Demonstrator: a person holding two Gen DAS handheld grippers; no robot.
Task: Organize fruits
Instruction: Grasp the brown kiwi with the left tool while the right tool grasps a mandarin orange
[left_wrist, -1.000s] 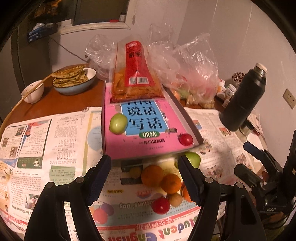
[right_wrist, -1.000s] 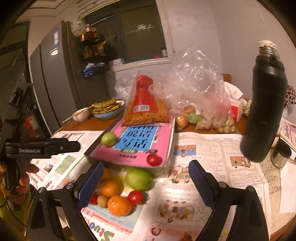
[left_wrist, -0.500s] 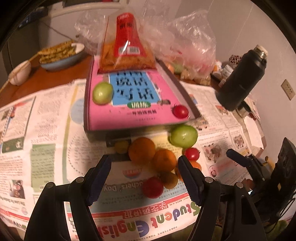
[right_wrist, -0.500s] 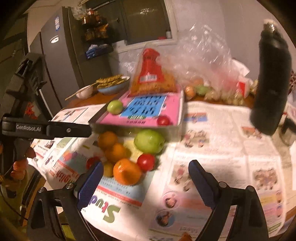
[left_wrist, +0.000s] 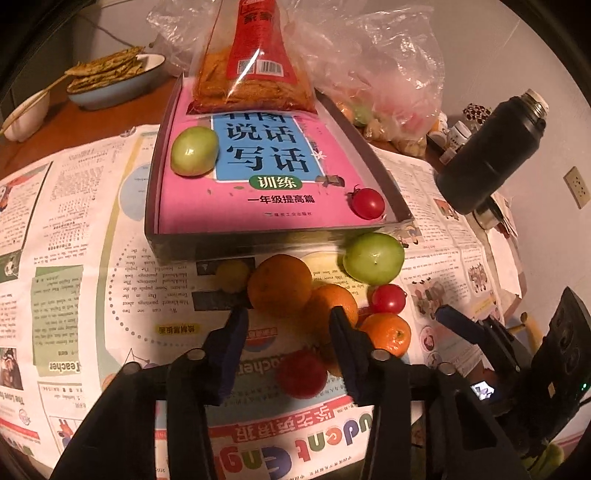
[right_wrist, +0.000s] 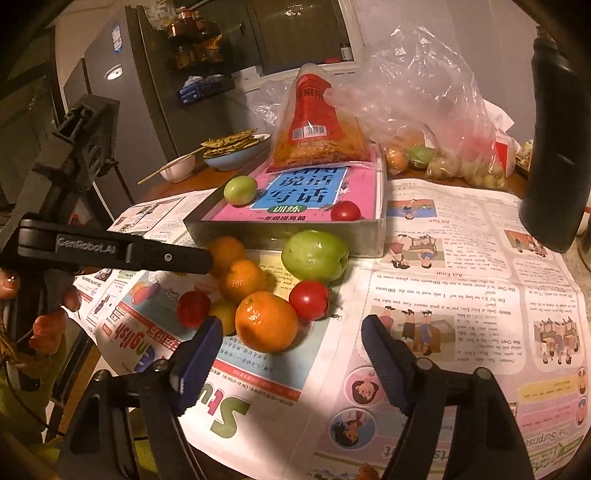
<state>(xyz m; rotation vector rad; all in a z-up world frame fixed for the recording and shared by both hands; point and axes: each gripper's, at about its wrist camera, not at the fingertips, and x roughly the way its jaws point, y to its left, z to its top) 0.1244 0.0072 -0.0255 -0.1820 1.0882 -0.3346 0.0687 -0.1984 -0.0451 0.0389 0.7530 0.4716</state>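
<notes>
A pile of fruit lies on the newspaper in front of a grey tray (left_wrist: 258, 243) that holds a pink book. The pile has a big green fruit (left_wrist: 373, 256), oranges (left_wrist: 279, 286), red tomatoes (left_wrist: 388, 298) and a small yellow fruit (left_wrist: 232, 275). A smaller green fruit (left_wrist: 194, 155) and a tomato (left_wrist: 367, 203) rest on the book. My left gripper (left_wrist: 288, 317) hovers over the pile's near side, its jaws closing above a red tomato (left_wrist: 303, 373), pads touching nothing. My right gripper (right_wrist: 291, 328) is closing around the nearest orange (right_wrist: 266, 321) without pressing it.
A black thermos (left_wrist: 487, 158) stands at the right. A red snack bag (left_wrist: 255, 66) leans on the tray's far end, with clear plastic bags of fruit (right_wrist: 436, 147) behind. A bowl of flatbreads (left_wrist: 110, 81) and a white bowl (left_wrist: 26, 118) sit far left.
Both grippers have sunk and tipped down toward the fruit pile, which now looms larger. The jaws of both have narrowed. No fruit has moved.
</notes>
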